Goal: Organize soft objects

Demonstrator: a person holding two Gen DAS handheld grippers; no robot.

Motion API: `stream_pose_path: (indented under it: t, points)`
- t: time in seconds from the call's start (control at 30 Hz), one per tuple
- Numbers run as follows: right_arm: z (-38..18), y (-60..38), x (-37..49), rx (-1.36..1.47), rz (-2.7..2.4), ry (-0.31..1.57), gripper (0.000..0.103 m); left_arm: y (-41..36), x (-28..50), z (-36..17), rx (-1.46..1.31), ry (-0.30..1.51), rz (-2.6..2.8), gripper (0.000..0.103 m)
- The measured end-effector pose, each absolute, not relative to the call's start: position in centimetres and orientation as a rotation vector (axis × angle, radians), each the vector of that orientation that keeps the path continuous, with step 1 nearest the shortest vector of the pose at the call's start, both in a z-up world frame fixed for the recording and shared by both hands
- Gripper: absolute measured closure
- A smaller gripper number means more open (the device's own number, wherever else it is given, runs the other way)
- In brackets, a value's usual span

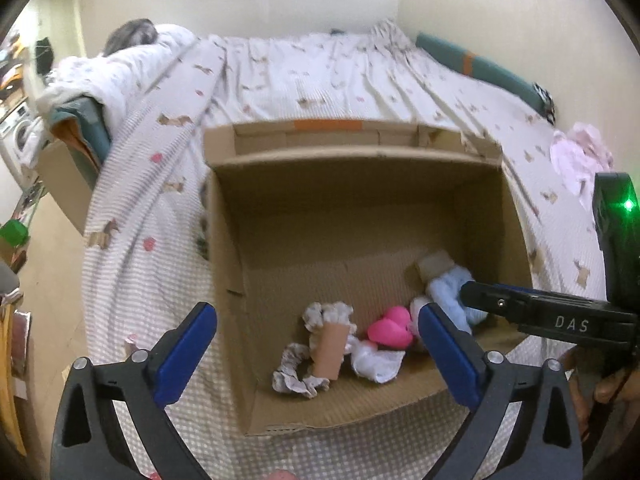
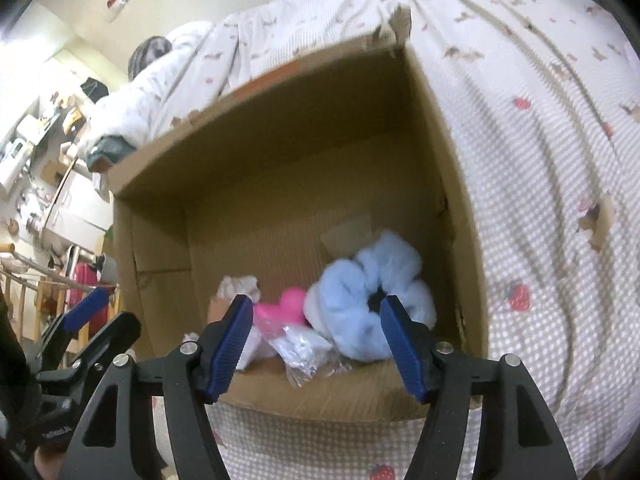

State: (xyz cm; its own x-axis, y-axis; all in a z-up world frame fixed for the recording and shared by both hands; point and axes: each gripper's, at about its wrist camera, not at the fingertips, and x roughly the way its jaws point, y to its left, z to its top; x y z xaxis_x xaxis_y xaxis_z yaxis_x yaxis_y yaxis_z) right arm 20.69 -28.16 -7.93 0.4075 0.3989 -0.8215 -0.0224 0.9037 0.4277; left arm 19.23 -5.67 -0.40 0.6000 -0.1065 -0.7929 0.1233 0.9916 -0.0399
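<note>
An open cardboard box (image 1: pixel 352 168) (image 2: pixel 280 120) stands on the bed. Inside lie a fluffy light-blue scrunchie (image 2: pixel 372 300) (image 1: pixel 448 292), a pink heart-shaped soft thing (image 1: pixel 390 330) (image 2: pixel 286 312), a beige frilly scrunchie on a cardboard tag (image 1: pixel 320 344), and a white item in clear plastic (image 2: pixel 304 348) (image 1: pixel 376 360). My left gripper (image 1: pixel 316 344) is open and empty above the box's near edge. My right gripper (image 2: pixel 316 340) is open and empty, just above the blue scrunchie and the plastic packet; it also shows from the side in the left wrist view (image 1: pixel 532 308).
The bed carries a white-grey checked cover with small prints (image 1: pixel 304 72). A pink-white cloth (image 1: pixel 580 156) lies on the bed right of the box. A teal headboard cushion (image 1: pixel 480 64) lines the wall. A quilt heap (image 1: pixel 120 68) is at the far left corner. Cluttered shelves stand at left.
</note>
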Motion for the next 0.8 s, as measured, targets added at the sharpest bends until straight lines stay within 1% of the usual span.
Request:
stream_pose_path:
  t: [0.07, 0.13, 0.17, 0.2, 0.27, 0.3, 0.37, 0.4, 0.6, 0.8]
  points:
    - [-7.0, -28.2, 20.5, 0.376, 0.275, 1.094, 0.033, -5.1, 19.0, 0.5, 0.017, 0.883, -0.11, 0.002]
    - [-5.9, -28.2, 20.0, 0.355, 0.272, 1.051, 0.029, -4.3, 18.7, 1.5, 0.007, 0.838, -0.082, 0.002]
    - [-5.3, -28.3, 19.8, 0.345, 0.267, 1.029, 0.024, -3.9, 18.7, 1.9, 0.002, 0.827, -0.07, 0.002]
    - [-4.7, -28.3, 19.5, 0.338, 0.258, 1.002, 0.015, -3.5, 18.5, 2.3, -0.007, 0.812, -0.052, 0.002]
    - [-3.7, -28.5, 19.0, 0.341, 0.254, 0.964, 0.005, -2.9, 18.3, 2.8, -0.015, 0.799, -0.016, 0.002]
    - [-3.2, -28.5, 18.8, 0.352, 0.263, 0.947, 0.004, -2.7, 18.2, 3.1, -0.018, 0.793, 0.001, 0.002]
    - [-2.1, -28.5, 18.2, 0.359, 0.272, 0.914, 0.003, -2.3, 17.8, 3.9, -0.029, 0.781, 0.025, 0.002]
    - [-1.4, -28.4, 17.9, 0.353, 0.269, 0.894, 0.0, -2.1, 17.5, 4.4, -0.032, 0.771, 0.032, 0.002]
    - [1.9, -28.1, 15.4, 0.309, 0.265, 0.804, 0.0, -1.9, 14.6, 6.8, 0.017, 0.723, 0.077, 0.002]
    - [4.1, -27.2, 12.7, 0.248, 0.26, 0.752, 0.0, -1.0, 11.1, 7.7, -0.013, 0.739, 0.068, 0.002]
